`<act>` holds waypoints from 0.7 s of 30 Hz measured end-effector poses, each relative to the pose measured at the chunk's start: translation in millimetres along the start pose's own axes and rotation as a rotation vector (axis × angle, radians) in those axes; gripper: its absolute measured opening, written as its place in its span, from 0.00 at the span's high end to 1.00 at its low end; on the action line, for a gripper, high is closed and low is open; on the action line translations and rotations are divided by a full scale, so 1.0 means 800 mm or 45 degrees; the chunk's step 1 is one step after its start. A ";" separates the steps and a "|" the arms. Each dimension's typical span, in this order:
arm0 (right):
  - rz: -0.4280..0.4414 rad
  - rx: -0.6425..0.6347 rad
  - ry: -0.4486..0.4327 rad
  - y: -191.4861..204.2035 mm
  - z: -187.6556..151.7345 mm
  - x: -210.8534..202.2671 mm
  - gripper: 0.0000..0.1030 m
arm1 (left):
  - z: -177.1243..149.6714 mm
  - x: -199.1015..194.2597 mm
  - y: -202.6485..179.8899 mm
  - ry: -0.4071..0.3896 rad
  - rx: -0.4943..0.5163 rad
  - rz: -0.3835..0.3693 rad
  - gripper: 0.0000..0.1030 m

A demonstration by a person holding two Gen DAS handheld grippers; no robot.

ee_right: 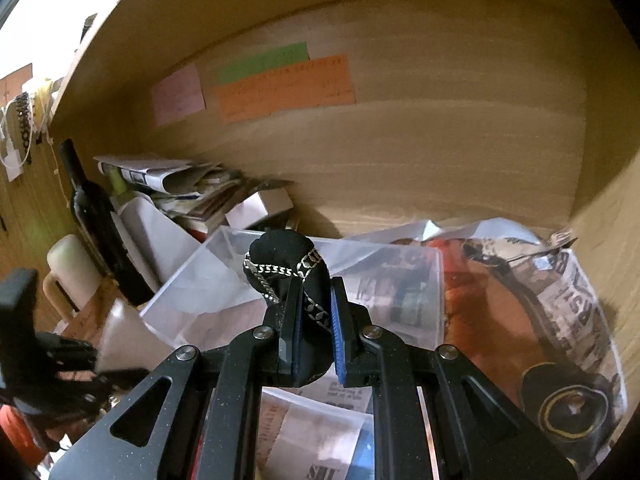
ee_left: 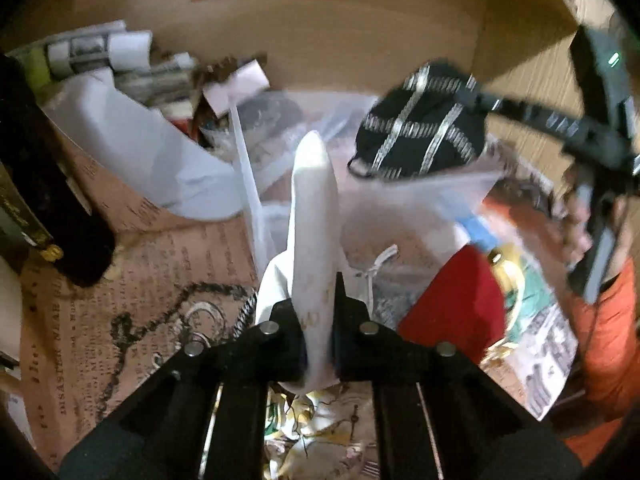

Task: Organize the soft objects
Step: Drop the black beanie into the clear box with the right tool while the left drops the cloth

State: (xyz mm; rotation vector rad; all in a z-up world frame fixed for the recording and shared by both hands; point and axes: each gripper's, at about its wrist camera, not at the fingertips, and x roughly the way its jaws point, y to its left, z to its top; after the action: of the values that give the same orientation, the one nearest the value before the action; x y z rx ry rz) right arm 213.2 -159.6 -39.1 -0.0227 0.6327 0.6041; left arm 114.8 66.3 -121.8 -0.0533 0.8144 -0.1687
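Black pouch (ee_right: 294, 280) with silver chain trim sits pinched in the right hand-held gripper (ee_right: 312, 320), held above a clear bag (ee_right: 208, 280). Left hand-held gripper (ee_left: 316, 312) pinches a white cloth (ee_left: 314, 216) over newspapers (ee_left: 132, 280).

Dim, warm light with heavy fisheye bending and motion blur in both of your views.

Your left wrist view smears most around the black patterned cloth (ee_left: 420, 128): the right gripper (ee_left: 476, 98) beside it and the clutter below it are streaked, while a bright patch lights the white cloth (ee_left: 314, 216) to its left. In your right wrist view, daylight glares at the corner far up-left of the orange note (ee_right: 286, 88); the wooden panel (ee_right: 440, 152) around it curves, and corners blacken.
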 end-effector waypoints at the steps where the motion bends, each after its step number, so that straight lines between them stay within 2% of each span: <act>1: 0.004 0.003 0.007 0.000 0.000 0.002 0.89 | 0.003 -0.011 -0.001 -0.027 -0.001 0.000 0.92; 8: -0.014 0.015 0.060 -0.001 -0.002 0.019 0.89 | 0.047 -0.069 -0.013 -0.227 0.035 0.052 0.92; 12: -0.079 -0.012 0.117 -0.002 -0.006 0.036 0.88 | 0.075 -0.067 -0.010 -0.289 0.016 0.065 0.92; 16: -0.115 -0.019 0.157 -0.006 -0.009 0.045 0.88 | 0.094 -0.041 -0.005 -0.260 0.006 0.081 0.92; 21: -0.145 -0.025 0.195 -0.014 -0.012 0.053 0.87 | 0.105 0.011 0.001 -0.164 0.014 0.106 0.92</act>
State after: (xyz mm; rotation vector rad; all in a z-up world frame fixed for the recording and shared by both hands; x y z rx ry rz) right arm 240.8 -148.3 -72.8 -0.1233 0.7690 0.5013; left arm 181.9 64.5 -70.3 -0.0198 0.6863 -0.0899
